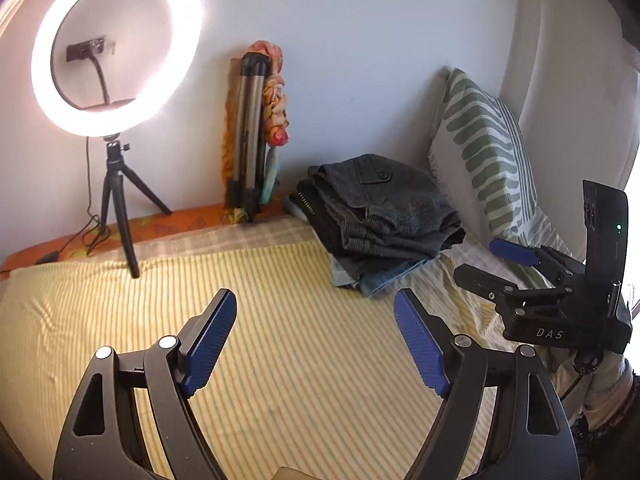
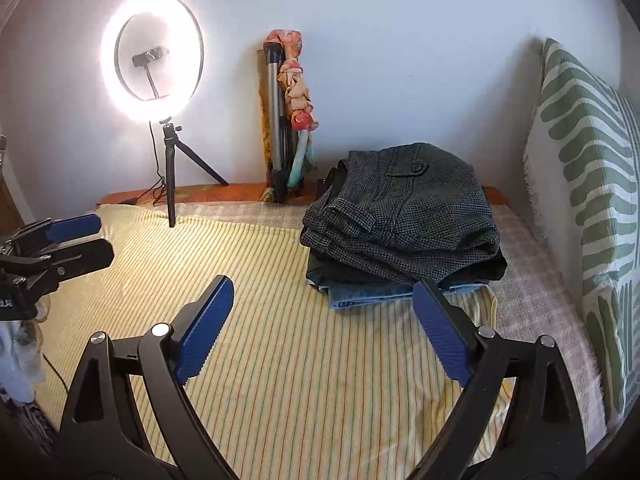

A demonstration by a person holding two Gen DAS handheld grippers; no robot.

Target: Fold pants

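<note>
**A:** So in the left wrist view, the left gripper (image 1: pixel 314 338) hung over the yellow striped bedsheet (image 1: pixel 280 360) with its jaws spread wide, nothing between the blue pads (image 1: pixel 210 340). The right gripper (image 1: pixel 516 264) showed up off to the side near the striped pillow (image 1: pixel 484 152). The pants were in a folded stack (image 1: pixel 380 216) further back, dark tweed pair on top, close to the wall. Ring light (image 1: pixel 116 46) on its little tripod stood well off to the left.

**B:** And the right wrist view?

**A:** Same deal. Right gripper (image 2: pixel 324 328) wide open, holding nothing, aimed at the near edge of the stack (image 2: pixel 400 224). You could see a denim pair (image 2: pixel 384 294) at the bottom and the tweed pair (image 2: pixel 404 208) with the buttoned pocket on top. Left gripper (image 2: pixel 76 236) sat at the left edge, well apart from the pile, its fingers looking nearly closed from that side angle.

**B:** So what'd you do next?

**A:** My guess: nothing was laid out flat, so if another pair needed folding, I'd pinch only the top layer at the waistband, both grippers spaced apart, and lift slowly so the pairs underneath didn't drag along. Tweed looked thick, so a deep bite would help.
</note>
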